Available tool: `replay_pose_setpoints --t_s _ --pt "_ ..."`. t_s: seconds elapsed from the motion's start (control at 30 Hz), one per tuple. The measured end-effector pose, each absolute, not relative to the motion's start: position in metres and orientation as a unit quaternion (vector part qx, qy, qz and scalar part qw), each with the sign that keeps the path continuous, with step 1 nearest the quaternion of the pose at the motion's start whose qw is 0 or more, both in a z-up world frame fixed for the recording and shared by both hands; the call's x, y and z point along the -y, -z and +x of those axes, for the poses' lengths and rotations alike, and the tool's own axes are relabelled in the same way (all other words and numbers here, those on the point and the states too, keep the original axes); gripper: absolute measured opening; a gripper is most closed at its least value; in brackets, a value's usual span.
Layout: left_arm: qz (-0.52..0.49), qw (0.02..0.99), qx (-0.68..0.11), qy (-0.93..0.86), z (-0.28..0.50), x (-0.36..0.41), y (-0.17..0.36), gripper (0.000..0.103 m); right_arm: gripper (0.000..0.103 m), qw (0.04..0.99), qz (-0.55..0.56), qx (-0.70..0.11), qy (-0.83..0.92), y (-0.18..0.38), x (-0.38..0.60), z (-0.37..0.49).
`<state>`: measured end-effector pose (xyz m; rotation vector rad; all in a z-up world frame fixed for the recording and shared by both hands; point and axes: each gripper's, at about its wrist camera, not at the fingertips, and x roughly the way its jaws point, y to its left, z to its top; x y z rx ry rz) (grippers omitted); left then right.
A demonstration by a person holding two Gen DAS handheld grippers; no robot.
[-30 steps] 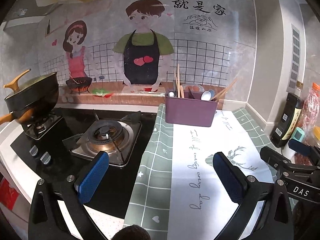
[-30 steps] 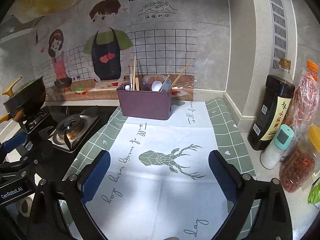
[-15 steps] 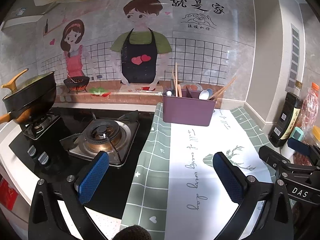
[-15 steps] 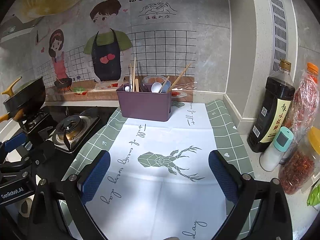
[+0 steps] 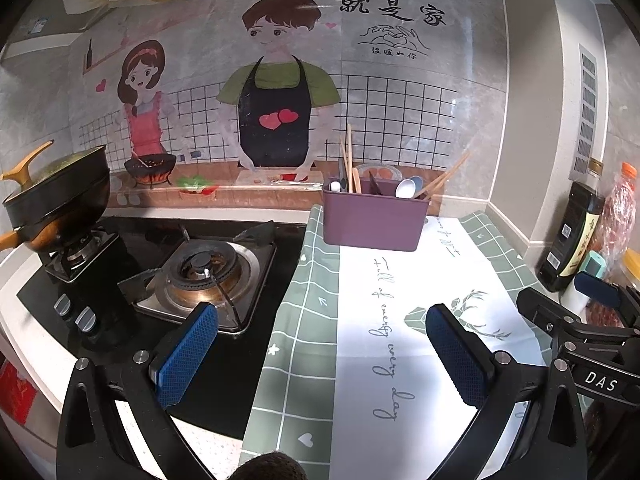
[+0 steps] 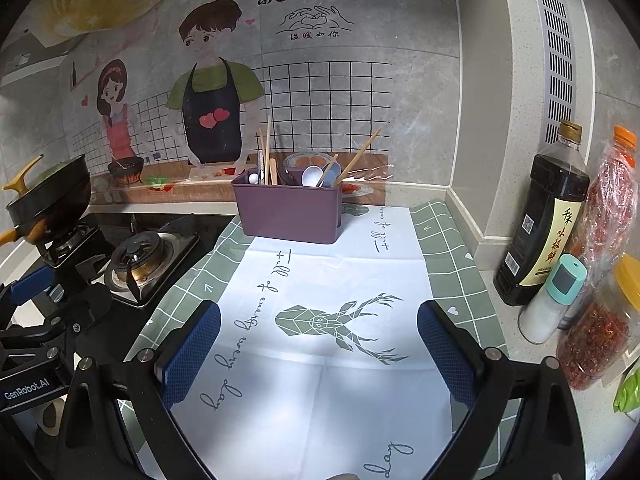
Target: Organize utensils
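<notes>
A purple utensil holder (image 5: pixel 374 220) (image 6: pixel 290 214) stands at the back of the counter on a green-and-white mat (image 6: pixel 320 360). Wooden chopsticks (image 6: pixel 266 152) stick up from its left compartment. White and blue spoons (image 6: pixel 314 176) and more chopsticks (image 6: pixel 358 156) lean in its right side. My left gripper (image 5: pixel 320 354) is open and empty, low over the mat's left edge by the stove. My right gripper (image 6: pixel 318 350) is open and empty above the deer print. Each gripper shows at the side of the other's view: the right gripper (image 5: pixel 592 320) and the left gripper (image 6: pixel 44 320).
A gas stove (image 5: pixel 200 276) lies to the left, with a black pan (image 5: pixel 56 204) on its far burner. A dark soy sauce bottle (image 6: pixel 548 220), a white shaker (image 6: pixel 552 300) and bottles of red chilli (image 6: pixel 612 200) stand along the right wall.
Both grippers have drifted slightly, so the holder sits a little lower and to the left in the views. Both stay open and empty.
</notes>
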<state>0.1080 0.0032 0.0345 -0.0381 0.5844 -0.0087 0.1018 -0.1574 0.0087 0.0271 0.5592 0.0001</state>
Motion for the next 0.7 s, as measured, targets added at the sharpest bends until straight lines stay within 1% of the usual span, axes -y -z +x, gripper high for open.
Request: replay_pose_setpoints --t_s 0.7 --pt "-0.016 0.957 -0.291 0.007 0.1095 -0.0062 -0.0328 0.103 0.098 0.961 0.012 -0.276 0.001 -0.0082 0.1584 0.1021"
